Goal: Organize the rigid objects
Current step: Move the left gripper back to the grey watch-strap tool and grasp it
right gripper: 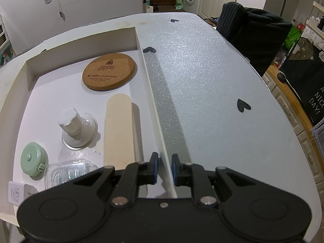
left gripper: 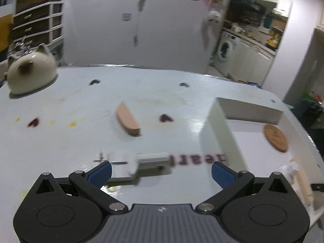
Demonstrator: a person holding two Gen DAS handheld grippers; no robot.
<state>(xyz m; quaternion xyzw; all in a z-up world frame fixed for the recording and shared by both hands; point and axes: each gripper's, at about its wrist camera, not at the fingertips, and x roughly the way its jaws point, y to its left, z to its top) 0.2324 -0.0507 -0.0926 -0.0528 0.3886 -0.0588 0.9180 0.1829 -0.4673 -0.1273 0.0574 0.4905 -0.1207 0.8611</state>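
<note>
L gripper (left gripper: 161, 169): blue-padded jaws spread wide, nothing between pads; hangs over the white table (left gripper: 60, 141), view blurred.
R gripper (right gripper: 163, 169): jaws nearly closed, pinching the thin right wall of the shallow white cardboard tray (right gripper: 150, 93); looks like it's steadying the tray.
Next target (judged): small white plastic clip-like piece w/ thin metal pin (left gripper: 147, 161), lying on table just ahead of L jaws; too blurred to ID.
Also loose: flat pink-tan oblong block (left gripper: 127, 119), mid-table, well apart from tray.
Already in tray: round cork coaster (right gripper: 109, 71), pale wooden flat stick (right gripper: 119, 131), white knobbed suction cup w/ clear base (right gripper: 78, 129), mint-green round tape measure (right gripper: 33, 159), clear plastic box (right gripper: 68, 172), white charger plug (right gripper: 17, 194).
Handling, white piece: prob light, stiff, smooth plastic, may skid. Grip across the wider body, not the pin.
Handling, pink block: rigid, light; take across short width at centre.
Not task: cream cat-eared ceramic pot (left gripper: 30, 70), far L corner.
</note>
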